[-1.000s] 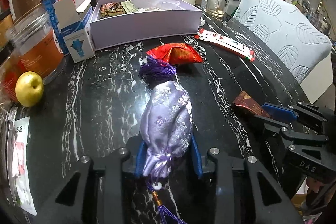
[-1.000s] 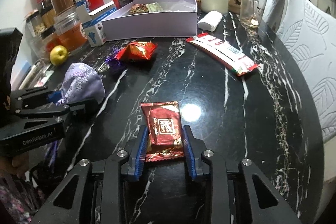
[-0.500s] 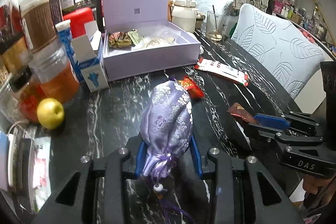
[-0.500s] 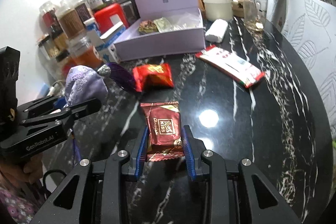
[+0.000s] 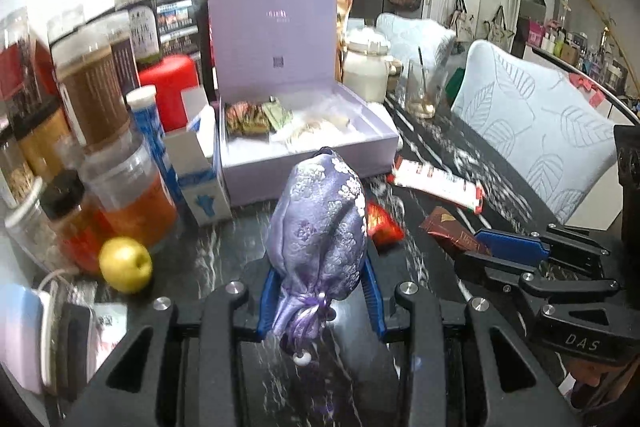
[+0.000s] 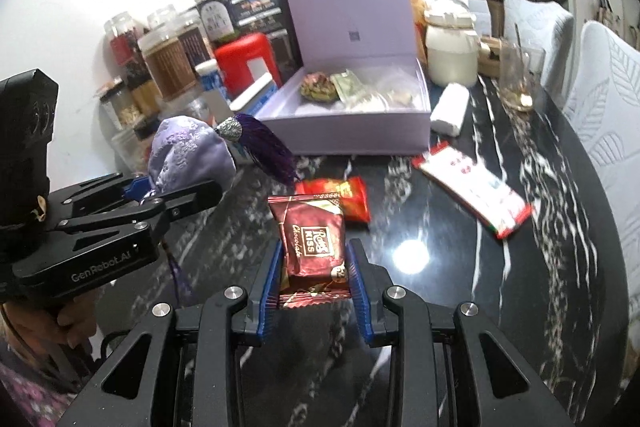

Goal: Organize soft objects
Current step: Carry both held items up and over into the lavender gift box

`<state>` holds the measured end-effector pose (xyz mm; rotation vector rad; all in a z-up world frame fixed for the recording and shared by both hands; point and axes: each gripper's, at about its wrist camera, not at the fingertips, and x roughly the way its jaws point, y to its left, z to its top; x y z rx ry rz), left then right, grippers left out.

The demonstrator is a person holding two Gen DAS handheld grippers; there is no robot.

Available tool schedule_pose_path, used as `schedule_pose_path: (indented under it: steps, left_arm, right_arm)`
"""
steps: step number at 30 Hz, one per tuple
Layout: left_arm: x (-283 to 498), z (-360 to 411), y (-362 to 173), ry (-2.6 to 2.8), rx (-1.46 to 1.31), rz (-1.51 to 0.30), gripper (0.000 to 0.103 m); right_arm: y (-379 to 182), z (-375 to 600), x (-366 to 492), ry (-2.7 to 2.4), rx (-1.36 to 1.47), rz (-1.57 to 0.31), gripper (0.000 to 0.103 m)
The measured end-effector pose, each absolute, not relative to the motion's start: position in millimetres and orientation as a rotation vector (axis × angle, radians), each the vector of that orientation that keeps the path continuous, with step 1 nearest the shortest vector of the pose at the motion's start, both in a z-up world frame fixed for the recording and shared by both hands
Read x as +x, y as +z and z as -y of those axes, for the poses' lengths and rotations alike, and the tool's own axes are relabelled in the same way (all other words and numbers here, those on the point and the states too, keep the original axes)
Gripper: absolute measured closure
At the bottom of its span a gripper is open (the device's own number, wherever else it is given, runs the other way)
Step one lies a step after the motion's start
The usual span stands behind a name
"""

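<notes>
Two grippers are loaded at once, both held off the table (image 6: 540, 227) short of the open lilac box (image 5: 312, 163). The left gripper (image 5: 320, 291) is clamped on a lavender pouch (image 5: 320, 227) near its tied neck, the pouch standing up between the blue pads, its dark tassel (image 6: 264, 147) drooping toward the box. The right gripper (image 6: 314, 279) is clamped on a chocolate packet (image 6: 312, 239), pinched by its lower edge so most of the wrapper sticks out forward.

Judging by the task, the step in hand is the carry: both soft things are lifted and headed for the box, which already holds a few wrapped items at its left and middle. A red snack bag (image 6: 344, 199) lies on the table just in front of the box, and a long red-and-white packet (image 6: 476, 195) lies off to the box's right; both are probably still to be gathered.

Next, each gripper needs to clear the box's front wall, come over a free patch inside, and let go low. The pouch is bulky and its tassel could snag on the wall, so it wants the roomier right part. The two grippers are close together, so going in one at a time looks safer.
</notes>
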<state>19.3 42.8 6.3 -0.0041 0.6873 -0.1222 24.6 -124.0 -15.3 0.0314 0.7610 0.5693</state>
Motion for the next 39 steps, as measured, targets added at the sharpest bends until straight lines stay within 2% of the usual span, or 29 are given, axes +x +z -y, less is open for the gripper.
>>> schedule_pose_path:
  steps: [17,39]
  left_arm:
    - [69.5,-55.2,71.6,-0.101,0.017,-0.505,0.067]
    - [171.5,-61.5,106.9,-0.068,0.042,-0.407,0.067]
  right_arm:
    - [55.7,115.9,64.9,0.599,-0.056,-0.54,0.071]
    - [91.8,103.1,171.9,0.586,-0.062,-0.457,0.071]
